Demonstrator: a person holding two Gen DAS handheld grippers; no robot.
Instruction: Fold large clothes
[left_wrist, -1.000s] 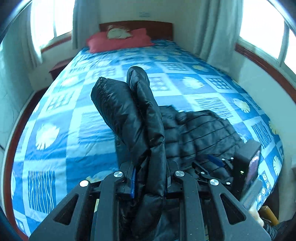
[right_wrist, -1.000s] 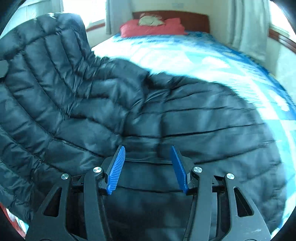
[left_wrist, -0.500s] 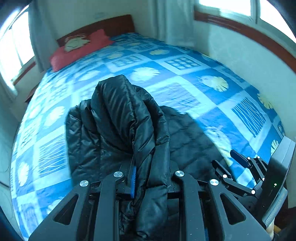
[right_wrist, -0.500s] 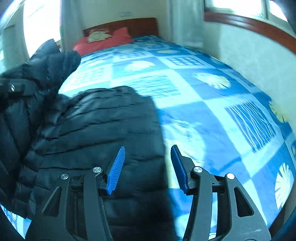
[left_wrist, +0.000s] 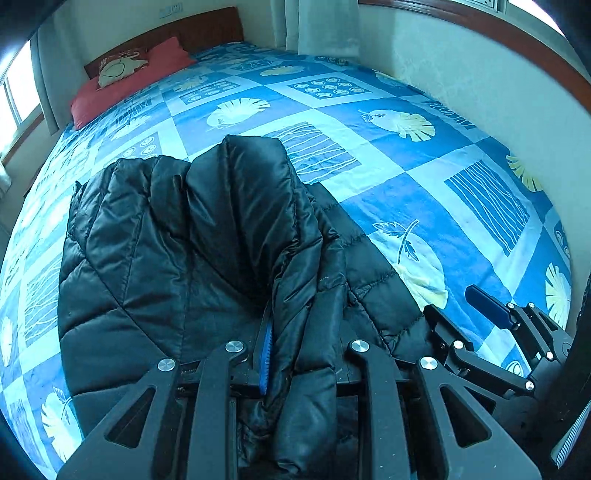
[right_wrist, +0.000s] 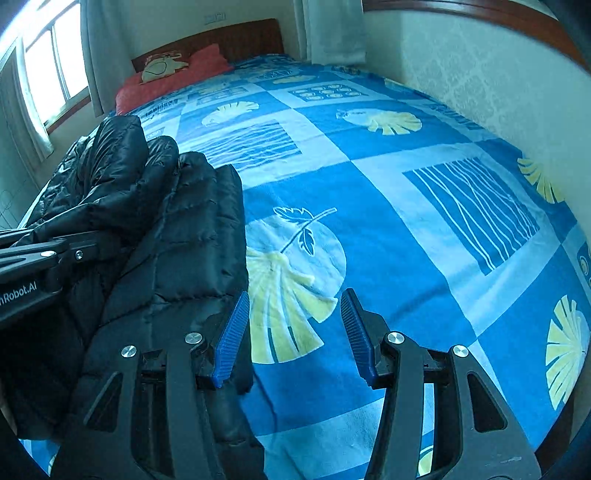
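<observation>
On the blue patterned bedspread lies your black puffer jacket, bulky, soft, probably light and slick. Your left gripper pinches a thick bunched fold; your right gripper hangs spread and empty beside the jacket. Take hold at a quilted seam or edge, deep between the pads.

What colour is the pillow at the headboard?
Red pillow, with a cream cushion on it; clearest in the right wrist view.

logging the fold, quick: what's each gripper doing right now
Left gripper: closed on a fold of the black jacket.
Right gripper: open, holding nothing, over the bedspread beside the jacket.
</observation>
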